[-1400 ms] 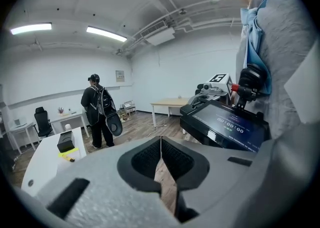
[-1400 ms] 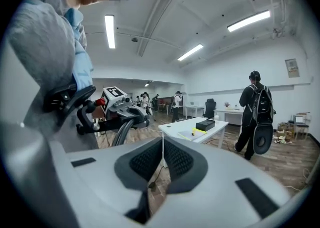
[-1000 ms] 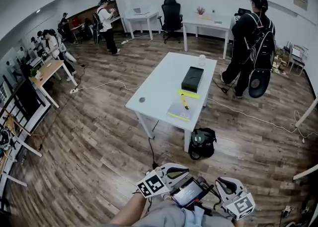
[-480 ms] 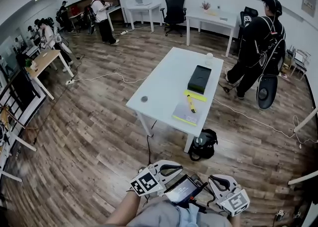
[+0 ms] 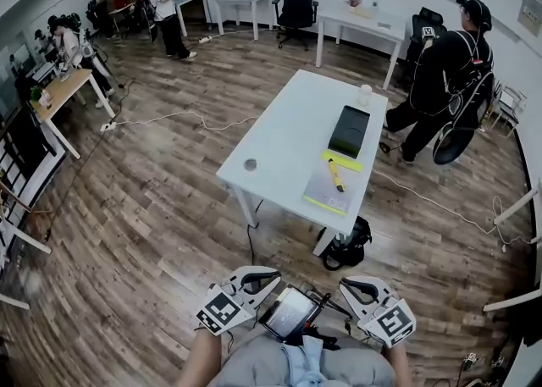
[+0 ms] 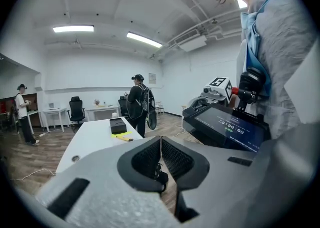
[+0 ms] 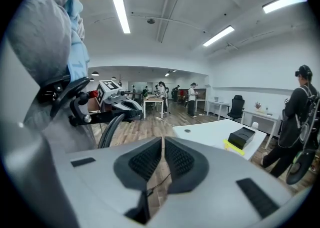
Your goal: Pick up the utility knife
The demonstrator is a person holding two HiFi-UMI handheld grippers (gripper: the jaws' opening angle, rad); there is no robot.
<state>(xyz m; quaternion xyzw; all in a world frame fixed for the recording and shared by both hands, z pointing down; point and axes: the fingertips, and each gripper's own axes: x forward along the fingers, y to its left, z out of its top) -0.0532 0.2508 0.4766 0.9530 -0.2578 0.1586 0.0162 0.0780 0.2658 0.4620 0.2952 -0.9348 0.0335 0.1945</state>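
Note:
The yellow utility knife (image 5: 336,175) lies on the white table (image 5: 284,144), near its right edge, between a black box (image 5: 350,130) and a grey notebook (image 5: 329,194). It also shows small in the left gripper view as the knife (image 6: 124,138). Both grippers are held low near the person's waist, far from the table. My left gripper (image 5: 264,276) is shut and empty; its pads (image 6: 161,158) meet. My right gripper (image 5: 349,284) is shut and empty as well, the pads (image 7: 163,159) together.
A black bag (image 5: 345,251) sits on the wooden floor by the table's near leg. A person in black (image 5: 445,80) stands right of the table. A white cup (image 5: 365,94) stands at the table's far end. Cables cross the floor. Other desks and people line the far wall.
The view has moved nearer the table, which now sits lower and larger. Both grippers stay shut near the waist, shifted slightly left in view.

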